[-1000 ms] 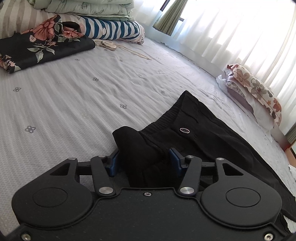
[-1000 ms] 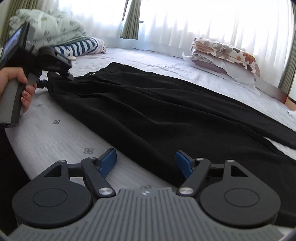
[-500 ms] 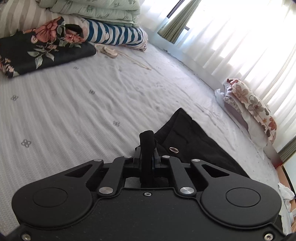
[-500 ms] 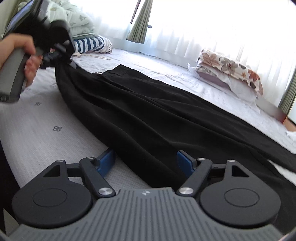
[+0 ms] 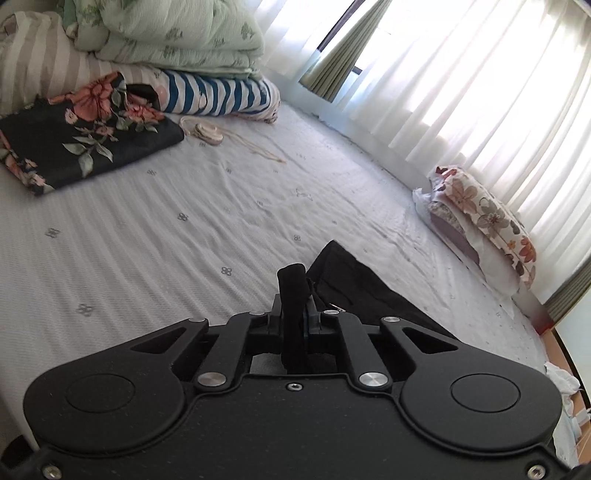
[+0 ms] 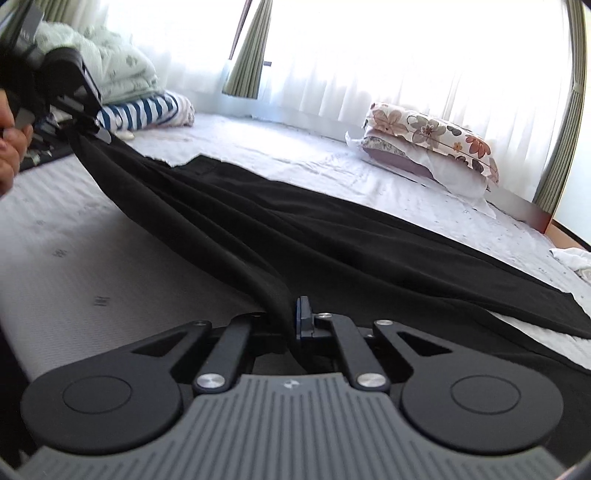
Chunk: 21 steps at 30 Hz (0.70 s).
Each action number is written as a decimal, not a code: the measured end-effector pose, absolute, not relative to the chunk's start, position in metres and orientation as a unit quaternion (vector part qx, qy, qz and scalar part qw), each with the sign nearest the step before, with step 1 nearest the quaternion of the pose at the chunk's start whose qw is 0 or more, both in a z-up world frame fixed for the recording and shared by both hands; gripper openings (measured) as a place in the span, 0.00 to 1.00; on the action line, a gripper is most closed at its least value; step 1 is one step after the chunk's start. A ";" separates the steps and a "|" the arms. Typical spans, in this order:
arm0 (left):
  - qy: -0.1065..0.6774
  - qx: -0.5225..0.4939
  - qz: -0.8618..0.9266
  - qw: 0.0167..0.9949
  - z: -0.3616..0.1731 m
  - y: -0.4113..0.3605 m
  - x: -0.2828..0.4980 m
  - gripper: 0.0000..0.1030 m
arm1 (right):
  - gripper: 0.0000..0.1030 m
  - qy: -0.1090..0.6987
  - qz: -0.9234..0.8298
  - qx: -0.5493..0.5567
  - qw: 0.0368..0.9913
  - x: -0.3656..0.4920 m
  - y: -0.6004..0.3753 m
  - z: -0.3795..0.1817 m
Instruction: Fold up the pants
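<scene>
Black pants (image 6: 332, 236), laid lengthwise across the white bedsheet (image 6: 66, 258), near edge lifted clear of it and strung between two grippers. Soft, thin, drapey cloth by the look of the long folds running along the raised edge; probably light, limp, and liable to sag or slide wherever unsupported. Waistband end pinched as a narrow upright tuck in the left gripper (image 5: 293, 317), jaws closed tight on the cloth. Further along the same edge, a second bunch clamped in the right gripper (image 6: 291, 317), blue pads nearly meeting around it. Far edge and the leg ends resting flat on the sheet toward the right. Best holds, judged from the drape: thick seams such as the waistband and side edge, gathered in several layers, not a single ply likely to slip out. Even tension between both holds advisable to carry the raised edge over without bunching. Beyond the pants: floral pillow (image 6: 432, 133) by the curtained window (image 6: 406, 55), striped bedding (image 5: 218, 96), green quilt (image 5: 177, 33) and dark floral cloth (image 5: 81, 144) near the head of the bed.
</scene>
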<state>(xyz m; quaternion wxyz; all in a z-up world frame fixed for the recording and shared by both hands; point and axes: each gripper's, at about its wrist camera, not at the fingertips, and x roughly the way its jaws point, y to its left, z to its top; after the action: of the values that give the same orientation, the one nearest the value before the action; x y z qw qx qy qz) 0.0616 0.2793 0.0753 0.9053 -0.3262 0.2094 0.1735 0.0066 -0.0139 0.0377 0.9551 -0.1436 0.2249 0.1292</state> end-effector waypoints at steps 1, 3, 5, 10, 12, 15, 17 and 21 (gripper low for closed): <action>0.204 -0.324 0.175 0.907 0.078 0.278 0.051 0.08 | 0.04 0.224 0.136 -0.138 0.955 -0.003 -0.017 0.042; 0.198 -0.315 0.181 0.910 0.079 0.275 0.031 0.08 | 0.04 0.229 0.153 -0.131 0.952 -0.019 -0.019 0.046; 0.201 -0.295 0.192 0.914 0.075 0.271 0.018 0.08 | 0.05 0.241 0.173 -0.126 0.947 -0.032 -0.021 0.045; 0.251 -0.276 0.220 0.901 0.041 0.268 0.011 0.09 | 0.06 0.287 0.191 -0.107 0.932 -0.037 -0.021 0.023; 0.263 -0.269 0.234 0.897 0.028 0.267 0.015 0.09 | 0.11 0.294 0.194 -0.091 0.931 -0.033 -0.022 0.017; 0.264 -0.254 0.250 0.897 0.021 0.263 0.020 0.10 | 0.36 0.280 0.180 -0.101 0.937 -0.033 -0.023 0.015; 0.261 -0.244 0.253 0.899 0.022 0.262 0.021 0.10 | 0.37 0.268 0.142 -0.132 0.944 -0.035 -0.030 0.013; 0.265 -0.247 0.255 0.896 0.022 0.266 0.026 0.10 | 0.33 0.259 0.050 -0.163 0.951 -0.039 -0.080 0.003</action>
<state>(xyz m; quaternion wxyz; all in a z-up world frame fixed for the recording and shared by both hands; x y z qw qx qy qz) 0.0257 0.2660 0.0219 0.8962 -0.2471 0.2655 0.2554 -0.0388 -0.0796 0.0029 0.9507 -0.1629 0.2592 0.0498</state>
